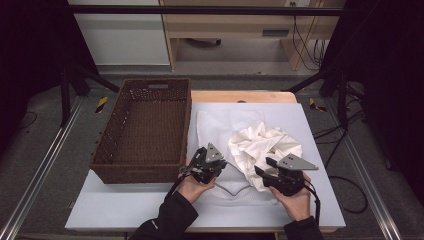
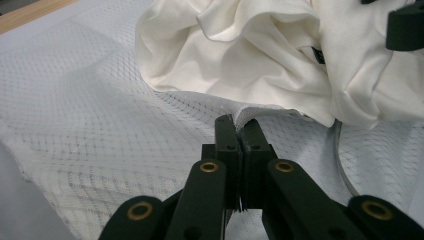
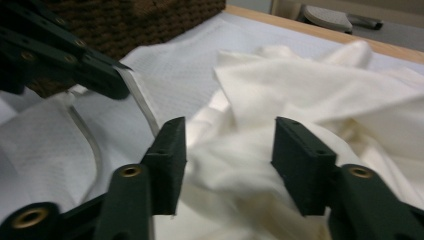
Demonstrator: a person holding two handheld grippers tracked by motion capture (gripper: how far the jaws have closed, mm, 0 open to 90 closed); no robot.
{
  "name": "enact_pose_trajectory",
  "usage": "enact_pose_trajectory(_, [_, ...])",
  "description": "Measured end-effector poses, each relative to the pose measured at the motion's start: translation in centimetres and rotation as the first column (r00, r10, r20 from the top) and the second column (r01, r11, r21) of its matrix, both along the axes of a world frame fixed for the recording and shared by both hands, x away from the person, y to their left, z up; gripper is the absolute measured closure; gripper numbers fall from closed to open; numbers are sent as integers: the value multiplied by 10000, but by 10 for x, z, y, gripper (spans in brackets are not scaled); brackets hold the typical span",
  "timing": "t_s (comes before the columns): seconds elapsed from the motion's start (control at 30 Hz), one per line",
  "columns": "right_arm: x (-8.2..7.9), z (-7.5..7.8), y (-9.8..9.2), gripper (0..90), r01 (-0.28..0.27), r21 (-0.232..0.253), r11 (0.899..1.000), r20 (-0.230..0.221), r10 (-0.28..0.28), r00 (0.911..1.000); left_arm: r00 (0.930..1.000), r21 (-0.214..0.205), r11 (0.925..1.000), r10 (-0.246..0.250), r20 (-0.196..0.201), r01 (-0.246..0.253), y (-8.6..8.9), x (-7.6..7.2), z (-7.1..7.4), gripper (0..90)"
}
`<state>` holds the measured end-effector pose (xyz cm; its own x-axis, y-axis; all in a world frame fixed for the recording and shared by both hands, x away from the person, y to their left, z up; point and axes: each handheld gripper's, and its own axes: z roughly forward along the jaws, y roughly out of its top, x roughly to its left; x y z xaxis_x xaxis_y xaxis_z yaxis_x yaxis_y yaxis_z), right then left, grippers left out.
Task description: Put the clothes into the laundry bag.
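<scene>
Right hand-held gripper [image 3: 227, 167] — jaws apart over crumpled cream cloth [image 3: 310, 95]. Left hand-held gripper [image 3: 120, 82] — upper left, clamped on the white mesh bag's [image 3: 170, 70] edge. Brown wicker basket [image 3: 145, 20] behind; wooden tabletop [image 3: 320, 32] edge beyond.

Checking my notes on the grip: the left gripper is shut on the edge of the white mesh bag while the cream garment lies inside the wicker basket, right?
Not quite. The cream garment lies on the mesh bag beside the wicker basket, as the high view shows. The left gripper is indeed shut on the bag's edge.
</scene>
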<state>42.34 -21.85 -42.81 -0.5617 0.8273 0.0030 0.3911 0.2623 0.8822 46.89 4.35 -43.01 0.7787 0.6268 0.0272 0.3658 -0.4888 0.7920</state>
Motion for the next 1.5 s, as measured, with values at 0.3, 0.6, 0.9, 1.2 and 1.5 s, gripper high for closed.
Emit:
enact_pose_trajectory(0.3, [15, -29, 3, 290, 427, -874, 9953, -470, -469, 9978, 9999, 217, 9997, -103, -29, 103, -5, -2, 2, 892])
enact_pose_trajectory(0.6, [24, -40, 3, 688, 928, -1702, 9810, -781, -1073, 9912, 9997, 149, 9999, -63, -240, 67, -2, -1, 0, 892])
enact_pose_trajectory(0.9, [-11, 10, -20, 730, -111, 16, 9999, 537, 110, 9985, 9978, -113, 9996, 247, -622, -254, 0, 4, 4, 892])
enact_pose_trajectory(1.2, [-16, -1, 23, 729, -1896, -243, 9816, -40, 1896, 9819, 9976, -147, 9995, 284, -638, -294, -12, 2, 12, 893])
enact_pose_trajectory(1.5, [0, -24, 56, 724, -2397, -756, 9679, -1020, 2316, 9675, 9964, -490, 9983, 266, -806, -306, -14, 1, 14, 894])
